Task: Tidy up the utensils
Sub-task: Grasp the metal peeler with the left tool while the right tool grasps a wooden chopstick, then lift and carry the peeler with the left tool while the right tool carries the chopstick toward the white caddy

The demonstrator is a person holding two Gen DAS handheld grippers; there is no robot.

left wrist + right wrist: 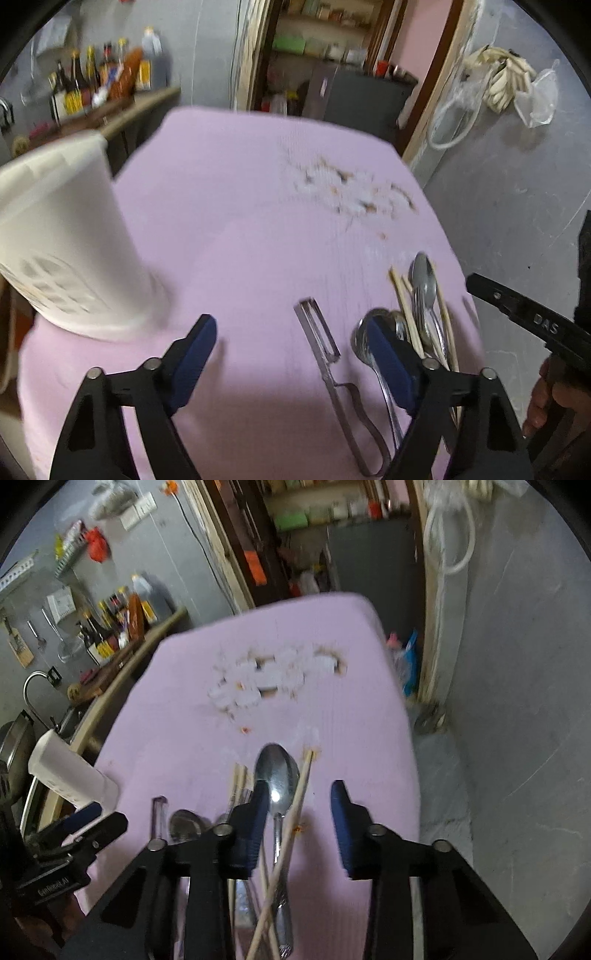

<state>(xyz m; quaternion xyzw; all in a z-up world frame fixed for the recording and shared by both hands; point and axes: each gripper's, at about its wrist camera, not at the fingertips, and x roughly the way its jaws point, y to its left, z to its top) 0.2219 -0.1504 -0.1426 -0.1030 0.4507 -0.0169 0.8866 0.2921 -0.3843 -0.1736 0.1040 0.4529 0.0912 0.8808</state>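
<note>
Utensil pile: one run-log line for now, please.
stage: approach | utensil pile: on pink cloth | holder: empty-side left | left gripper: open | right gripper: open over spoon

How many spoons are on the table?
3: large spoon between the right jaws; second spoon beside the peeler; third spoon, mostly hidden, between those two. More may lie under the pile.

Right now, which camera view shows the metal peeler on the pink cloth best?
The left wrist view shows the peeler best: its whole length, blade to looped handle, lies bare on the pink cloth. The right wrist view shows only its blade tip; the rest hides behind that gripper's frame.
</note>
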